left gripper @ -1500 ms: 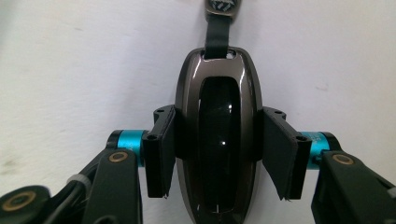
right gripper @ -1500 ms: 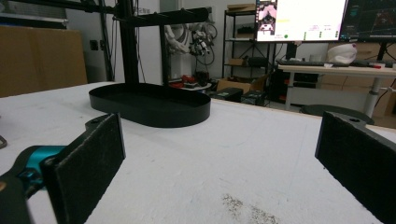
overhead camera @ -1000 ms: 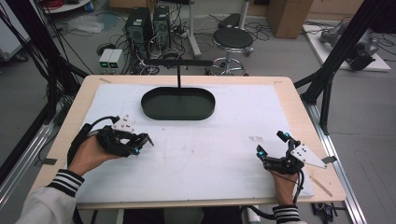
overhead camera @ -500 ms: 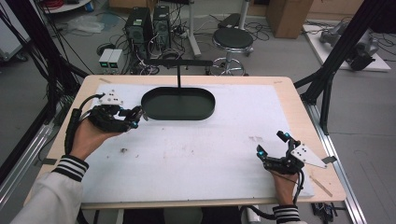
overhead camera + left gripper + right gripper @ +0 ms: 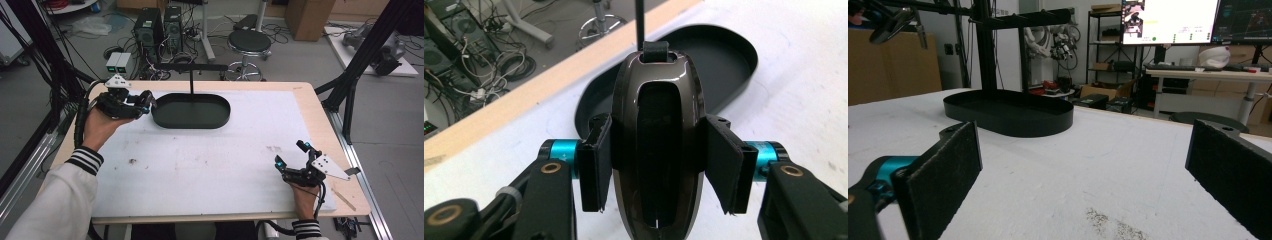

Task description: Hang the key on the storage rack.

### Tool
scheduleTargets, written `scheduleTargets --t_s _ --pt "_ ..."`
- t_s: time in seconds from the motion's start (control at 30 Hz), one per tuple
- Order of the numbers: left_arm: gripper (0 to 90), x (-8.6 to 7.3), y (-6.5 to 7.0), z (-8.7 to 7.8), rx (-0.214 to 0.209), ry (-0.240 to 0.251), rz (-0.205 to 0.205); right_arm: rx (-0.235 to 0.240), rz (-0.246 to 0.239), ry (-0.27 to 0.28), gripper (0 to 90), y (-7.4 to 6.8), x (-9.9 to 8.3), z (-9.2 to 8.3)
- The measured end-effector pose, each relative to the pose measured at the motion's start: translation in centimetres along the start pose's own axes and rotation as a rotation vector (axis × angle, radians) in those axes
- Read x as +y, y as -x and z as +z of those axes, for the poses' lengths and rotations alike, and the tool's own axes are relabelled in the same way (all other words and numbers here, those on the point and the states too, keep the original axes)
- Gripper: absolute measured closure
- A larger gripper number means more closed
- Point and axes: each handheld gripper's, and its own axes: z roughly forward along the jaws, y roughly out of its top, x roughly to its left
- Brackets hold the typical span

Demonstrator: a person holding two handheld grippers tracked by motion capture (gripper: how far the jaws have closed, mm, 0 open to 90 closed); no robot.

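My left gripper (image 5: pixel 656 167) is shut on a glossy dark-brown oval fob (image 5: pixel 656 150) with a long slot down its middle and a small loop at its far tip. Both pads (image 5: pixel 594 167) press its sides. In the high view the left gripper (image 5: pixel 145 102) hovers at the left end of a black oval tray (image 5: pixel 191 123). The tray (image 5: pixel 729 60) lies just beyond the fob. My right gripper (image 5: pixel 290 153) rests open near the table's front right edge, with nothing between its pads (image 5: pixel 943 175).
A black post with a crossbar (image 5: pixel 191 80) rises from the tray's far side. The tray (image 5: pixel 1008 122) sits on a white mat (image 5: pixel 210 160) covering the wooden table. A stool, computers and cables stand on the floor beyond the far edge.
My left hand has lifted and moved away from the person, from the mat's left middle to the tray's left end, still gripping the fob. The right hand has stayed put.
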Motion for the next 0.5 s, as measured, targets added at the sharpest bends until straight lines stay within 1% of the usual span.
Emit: scheduleTargets --t_s 0.17,0.3,0.4,0.5 --pt "48.8 1.4 -0.8 0.6 0.025 0.013 -0.014 0.0 0.005 -0.003 0.5 -0.1 0.0 0.0" --pt "48.8 2.3 -1.4 1.0 0.043 0.026 -0.027 0.0 0.005 -0.002 0.5 0.0 0.0 0.0" --pt "48.8 2.9 -1.8 1.3 0.045 0.031 -0.042 0.0 0.005 -0.002 0.5 -0.1 0.0 0.0" --pt "48.8 3.4 -2.0 1.5 0.051 0.04 -0.042 0.0 0.007 -0.003 0.5 -0.1 0.0 0.0"
